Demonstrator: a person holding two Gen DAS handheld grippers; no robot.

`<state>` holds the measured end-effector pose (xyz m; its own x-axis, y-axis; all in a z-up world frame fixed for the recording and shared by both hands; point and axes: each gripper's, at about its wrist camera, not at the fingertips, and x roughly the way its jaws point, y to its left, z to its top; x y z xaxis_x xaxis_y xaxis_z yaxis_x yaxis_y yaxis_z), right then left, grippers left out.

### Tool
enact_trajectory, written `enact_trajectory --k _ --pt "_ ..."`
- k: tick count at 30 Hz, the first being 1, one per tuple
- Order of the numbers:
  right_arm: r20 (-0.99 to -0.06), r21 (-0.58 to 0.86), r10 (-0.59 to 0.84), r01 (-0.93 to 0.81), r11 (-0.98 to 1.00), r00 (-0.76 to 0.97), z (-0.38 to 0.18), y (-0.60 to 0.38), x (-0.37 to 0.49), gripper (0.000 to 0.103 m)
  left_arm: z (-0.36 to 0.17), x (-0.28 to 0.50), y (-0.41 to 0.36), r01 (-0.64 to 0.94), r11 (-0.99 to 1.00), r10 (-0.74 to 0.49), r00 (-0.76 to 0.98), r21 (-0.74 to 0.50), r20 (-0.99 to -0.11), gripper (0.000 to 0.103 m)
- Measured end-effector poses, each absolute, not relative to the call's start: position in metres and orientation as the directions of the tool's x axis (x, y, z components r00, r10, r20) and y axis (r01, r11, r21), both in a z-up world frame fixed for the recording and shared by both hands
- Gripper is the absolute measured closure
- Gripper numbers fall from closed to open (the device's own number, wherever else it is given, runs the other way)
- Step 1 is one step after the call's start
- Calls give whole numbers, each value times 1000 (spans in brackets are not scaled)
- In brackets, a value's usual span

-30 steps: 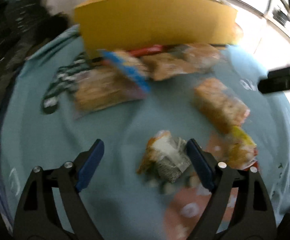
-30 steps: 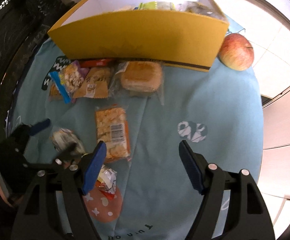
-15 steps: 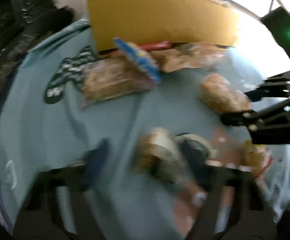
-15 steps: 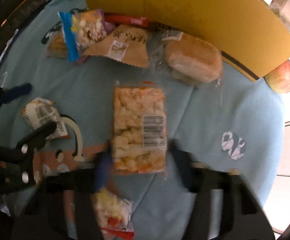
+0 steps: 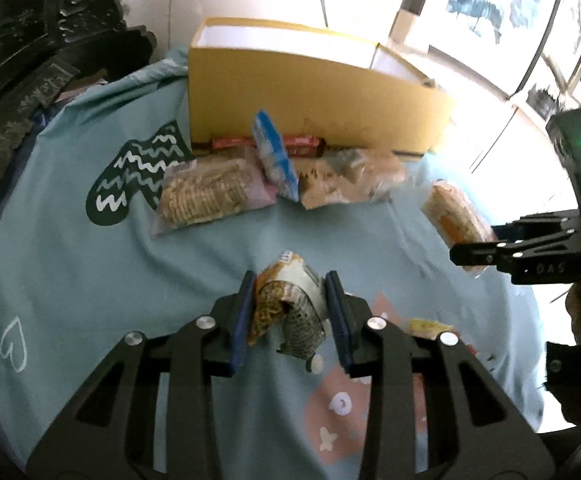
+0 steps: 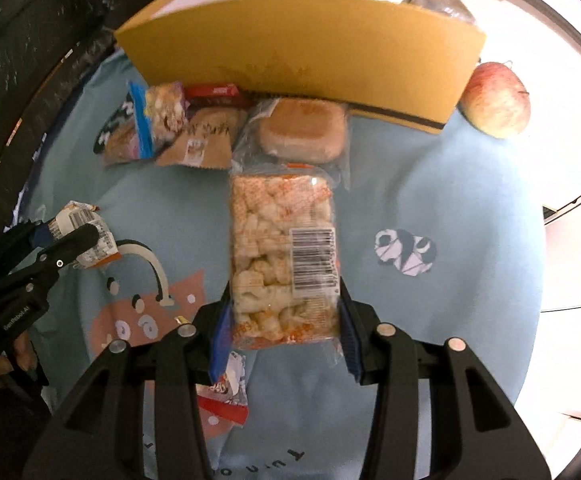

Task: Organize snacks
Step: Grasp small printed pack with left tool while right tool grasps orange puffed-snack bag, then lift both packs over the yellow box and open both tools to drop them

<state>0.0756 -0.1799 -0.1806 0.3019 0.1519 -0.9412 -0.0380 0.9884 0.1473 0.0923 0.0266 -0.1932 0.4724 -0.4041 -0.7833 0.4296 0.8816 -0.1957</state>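
My left gripper [image 5: 290,312] is shut on a small crumpled orange-and-white snack packet [image 5: 290,304], just above the blue tablecloth; it also shows in the right wrist view [image 6: 84,236]. My right gripper [image 6: 284,328] is shut on a long clear pack of puffed rice snack [image 6: 282,256] with a barcode; that pack shows at the right in the left wrist view [image 5: 456,220]. A yellow cardboard box [image 5: 314,108] stands at the back, open on top [image 6: 302,60].
Along the box front lie a cracker pack [image 5: 206,196], a blue-edged bag [image 6: 158,116], a red bar [image 6: 214,92], a brown packet [image 6: 206,140] and a wrapped bun [image 6: 302,128]. An apple [image 6: 496,100] sits right of the box. A small yellow-red packet [image 6: 226,388] lies under my right gripper.
Both grippers have closed: the left on the small crumpled packet, the right on the puffed rice pack, after moving forward and down to them.
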Motion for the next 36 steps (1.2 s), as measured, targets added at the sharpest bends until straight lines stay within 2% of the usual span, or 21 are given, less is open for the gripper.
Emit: enact_trajectory --k 9,16,22,32,36 --pt "-925 172 177 -44 984 335 -160 -177 72 57 -173 80 41 420 884 -413 499 -204 -762 68" --pt "-868 202 212 -71 977 450 -101 -179 87 57 -130 91 37 430 874 -456 569 -226 -684 68" --pt "-807 198 200 -65 978 556 -43 -198 113 57 -81 118 22 436 866 -488 629 -245 -605 68" --pt "-736 131 135 -56 990 663 24 -216 153 57 -14 182 -17 451 876 -466 696 -172 -547 68" --pt "-730 113 106 -34 993 676 31 -225 166 57 -5 206 -30 450 881 -448 699 -144 -557 68"
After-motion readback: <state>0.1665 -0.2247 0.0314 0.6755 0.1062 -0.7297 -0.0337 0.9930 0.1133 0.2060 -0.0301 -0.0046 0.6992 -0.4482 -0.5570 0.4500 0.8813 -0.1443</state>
